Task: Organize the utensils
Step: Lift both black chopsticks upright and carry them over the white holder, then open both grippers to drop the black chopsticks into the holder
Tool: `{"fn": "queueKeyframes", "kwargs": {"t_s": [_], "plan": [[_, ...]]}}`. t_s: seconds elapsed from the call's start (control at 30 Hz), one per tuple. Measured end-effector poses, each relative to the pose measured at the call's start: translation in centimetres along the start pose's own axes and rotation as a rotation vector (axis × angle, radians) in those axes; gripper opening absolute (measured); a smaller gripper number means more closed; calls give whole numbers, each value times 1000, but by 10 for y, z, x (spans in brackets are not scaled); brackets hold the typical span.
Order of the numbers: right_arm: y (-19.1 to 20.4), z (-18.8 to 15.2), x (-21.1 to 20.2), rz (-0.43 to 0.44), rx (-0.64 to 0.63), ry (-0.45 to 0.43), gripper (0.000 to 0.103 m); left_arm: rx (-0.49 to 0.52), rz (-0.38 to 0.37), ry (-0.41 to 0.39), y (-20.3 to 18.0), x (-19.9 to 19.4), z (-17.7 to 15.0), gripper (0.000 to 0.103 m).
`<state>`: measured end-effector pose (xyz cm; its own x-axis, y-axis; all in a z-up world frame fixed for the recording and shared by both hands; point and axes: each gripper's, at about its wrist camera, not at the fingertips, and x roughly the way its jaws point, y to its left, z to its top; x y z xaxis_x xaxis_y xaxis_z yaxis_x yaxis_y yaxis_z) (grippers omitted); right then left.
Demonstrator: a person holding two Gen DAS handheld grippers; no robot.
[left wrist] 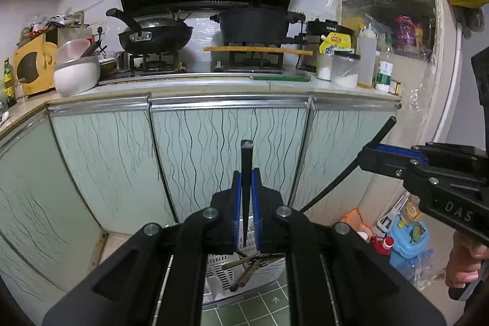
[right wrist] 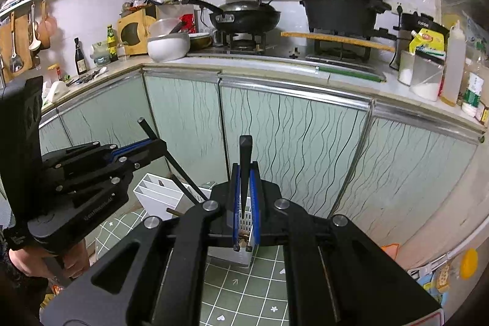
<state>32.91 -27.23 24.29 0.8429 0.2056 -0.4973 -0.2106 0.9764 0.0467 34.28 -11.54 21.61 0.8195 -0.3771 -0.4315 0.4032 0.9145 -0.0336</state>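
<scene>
We see a black chopstick [left wrist: 246, 173] standing up in the middle of the left wrist picture. It is pinched tight between the blue pads of the left gripper [left wrist: 246, 213], and its top pokes out above the fingers. Low in that picture, under the fingers, sits a white basket [left wrist: 244, 271] on the green tiled floor [left wrist: 259, 307]. Some brown sticks [left wrist: 247, 268] lie in it.

In the right wrist picture, a second black chopstick [right wrist: 245, 164] stands in the middle, squeezed tight in the right gripper [right wrist: 245, 210]. The white basket shows just behind and below its tip.

At the right edge of the left wrist picture we see the right gripper from the side, with its chopstick slanting from upper right down to the left. A hand [left wrist: 464, 265] holds its handle at the lower right.

Behind it all are pale green cupboard doors [left wrist: 214, 148]. Above them is the stove, with a frying pan [left wrist: 156, 35] and a black pot [left wrist: 253, 23].
</scene>
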Motion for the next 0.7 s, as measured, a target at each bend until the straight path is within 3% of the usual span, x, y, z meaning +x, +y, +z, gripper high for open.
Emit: {"fn": "queueKeyframes", "kwargs": {"t_s": [0.13, 0.17, 0.2, 0.23, 0.27, 0.33, 0.7], "plan": [[-5, -5, 11, 11, 14, 9, 7, -4, 16, 4, 6, 8, -5, 7], [-8, -5, 13, 19, 27, 13, 18, 2, 32, 1, 8, 9, -5, 9], [-10, -5, 14, 26, 33, 16, 64, 6, 48, -1, 9, 9, -5, 38], [-11, -4, 14, 29, 32, 14, 87, 14, 84, -3, 12, 8, -5, 99], [-12, -3, 12, 17, 24, -3, 94, 23, 121, -19, 15, 6, -4, 95], [-15, -2, 6, -29, 5, -41, 96, 32, 156, -19, 24, 3, -3, 98], [-17, -5, -11, -48, 22, -49, 96, 7, 133, -8, 34, -21, -7, 98]]}}
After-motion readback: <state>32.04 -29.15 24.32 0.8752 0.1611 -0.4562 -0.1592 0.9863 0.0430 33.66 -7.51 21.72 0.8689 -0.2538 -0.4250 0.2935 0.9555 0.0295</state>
